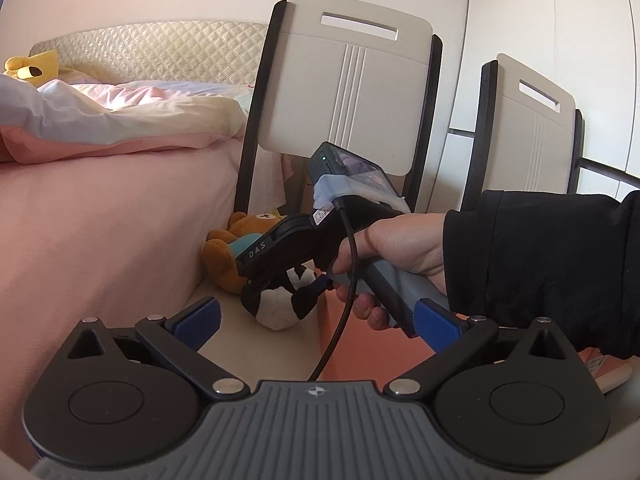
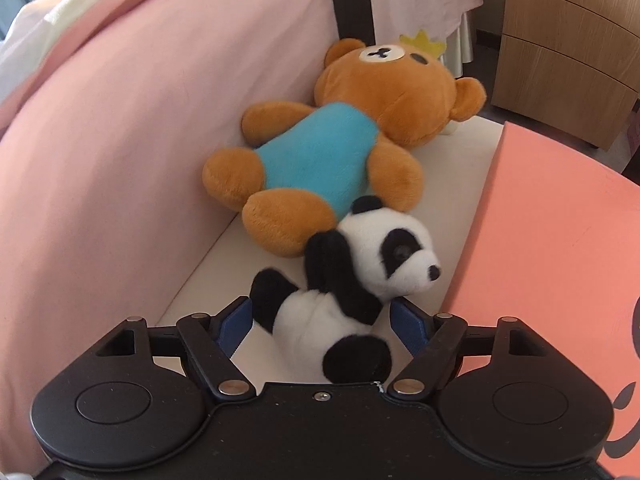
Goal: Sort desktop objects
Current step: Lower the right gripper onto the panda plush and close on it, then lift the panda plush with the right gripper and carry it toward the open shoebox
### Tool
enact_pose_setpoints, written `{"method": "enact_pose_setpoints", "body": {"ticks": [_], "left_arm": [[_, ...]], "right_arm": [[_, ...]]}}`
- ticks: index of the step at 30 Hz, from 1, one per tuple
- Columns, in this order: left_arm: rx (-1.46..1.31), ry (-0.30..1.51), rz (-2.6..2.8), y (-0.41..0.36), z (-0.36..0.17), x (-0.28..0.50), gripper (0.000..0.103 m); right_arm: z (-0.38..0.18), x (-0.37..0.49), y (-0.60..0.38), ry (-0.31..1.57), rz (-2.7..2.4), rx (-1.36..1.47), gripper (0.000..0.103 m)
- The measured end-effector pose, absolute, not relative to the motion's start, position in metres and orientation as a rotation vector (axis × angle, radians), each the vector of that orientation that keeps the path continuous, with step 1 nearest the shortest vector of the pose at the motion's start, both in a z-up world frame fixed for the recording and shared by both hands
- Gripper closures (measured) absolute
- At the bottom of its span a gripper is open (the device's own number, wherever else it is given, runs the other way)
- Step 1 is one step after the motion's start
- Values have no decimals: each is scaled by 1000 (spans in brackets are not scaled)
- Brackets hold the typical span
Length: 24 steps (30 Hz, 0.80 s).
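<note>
A black and white panda plush (image 2: 344, 292) lies on a white ledge (image 2: 460, 168) beside the bed, its head touching a brown bear plush in a blue shirt (image 2: 320, 160). My right gripper (image 2: 324, 320) has its blue pads on either side of the panda's body; the jaws stand wide and I cannot tell if they press it. In the left wrist view the right gripper (image 1: 280, 276) sits over the panda (image 1: 280, 304), with the bear (image 1: 232, 252) behind it. My left gripper (image 1: 316, 324) is open and empty, held back from the toys.
A pink bed (image 2: 100, 140) runs along the left of the ledge. A salmon-pink tabletop (image 2: 552, 240) lies to the right. Two white chairs (image 1: 352, 80) stand behind. A wooden drawer unit (image 2: 568, 40) is at the far right. A yellow plush (image 1: 32, 66) sits on the bed.
</note>
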<state>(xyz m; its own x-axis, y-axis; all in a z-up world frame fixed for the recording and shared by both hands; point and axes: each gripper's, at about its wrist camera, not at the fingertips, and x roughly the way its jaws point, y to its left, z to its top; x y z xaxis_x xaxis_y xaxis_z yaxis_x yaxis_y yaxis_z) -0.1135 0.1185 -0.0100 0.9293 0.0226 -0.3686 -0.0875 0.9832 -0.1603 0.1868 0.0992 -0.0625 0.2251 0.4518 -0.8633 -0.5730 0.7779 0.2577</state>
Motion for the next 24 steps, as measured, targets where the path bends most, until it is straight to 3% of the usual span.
{"method": "enact_pose_setpoints", "body": {"ticks": [14, 24], "left_arm": [[-183, 373, 46, 117, -11, -112, 0], [-175, 359, 14, 112, -10, -116, 0]], "right_arm": [[-66, 185, 76, 1115, 715, -25, 41], [-23, 180, 34, 1022, 726, 41, 45]]}}
